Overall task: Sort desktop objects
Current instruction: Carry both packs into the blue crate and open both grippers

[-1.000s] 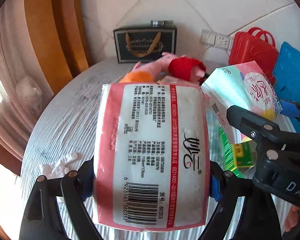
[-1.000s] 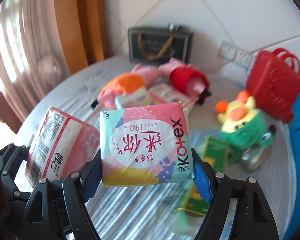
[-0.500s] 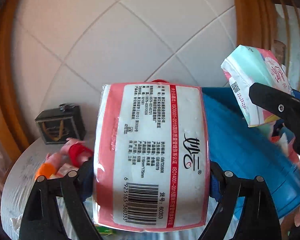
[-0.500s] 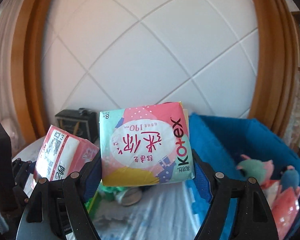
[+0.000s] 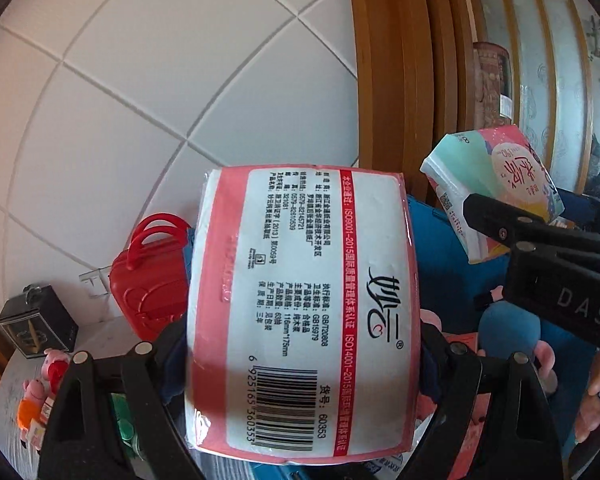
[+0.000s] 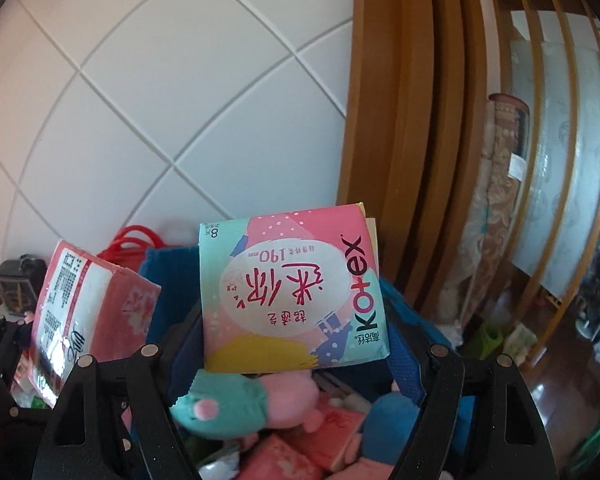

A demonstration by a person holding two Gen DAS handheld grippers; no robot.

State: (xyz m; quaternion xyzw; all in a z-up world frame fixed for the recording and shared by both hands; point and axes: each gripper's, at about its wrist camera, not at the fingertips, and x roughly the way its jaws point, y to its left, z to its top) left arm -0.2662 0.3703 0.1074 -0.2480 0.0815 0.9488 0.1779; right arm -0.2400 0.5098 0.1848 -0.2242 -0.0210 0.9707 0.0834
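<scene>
- The left gripper [image 5: 300,344] is clamped on a tissue pack [image 5: 300,312], barcode side to the camera, held in the air at the centre of the left wrist view.
- The right gripper [image 6: 295,356] is clamped on a pad pack [image 6: 291,292], printed face to the camera; from the left wrist it shows at 2 o'clock, apart from the tissue pack.
- Under the pad pack, at 6 o'clock in the right wrist view, a blue bin [image 6: 408,376] lies open. It already holds a teal plush [image 6: 219,404], a pink plush [image 6: 291,396] and several pink packets [image 6: 279,456], so part of the sorting looks done.
- Both packs seem to be over or close to the bin, neither let go: two drops are left for this step.
- On the table [image 5: 7,432] at 8 o'clock in the left wrist view, small toys [image 5: 39,396], a black box [image 5: 35,328] and a red case [image 5: 147,292] are out of the bin, so I judge the task roughly midway.
- Which of these belong in the bin, I cannot tell.
</scene>
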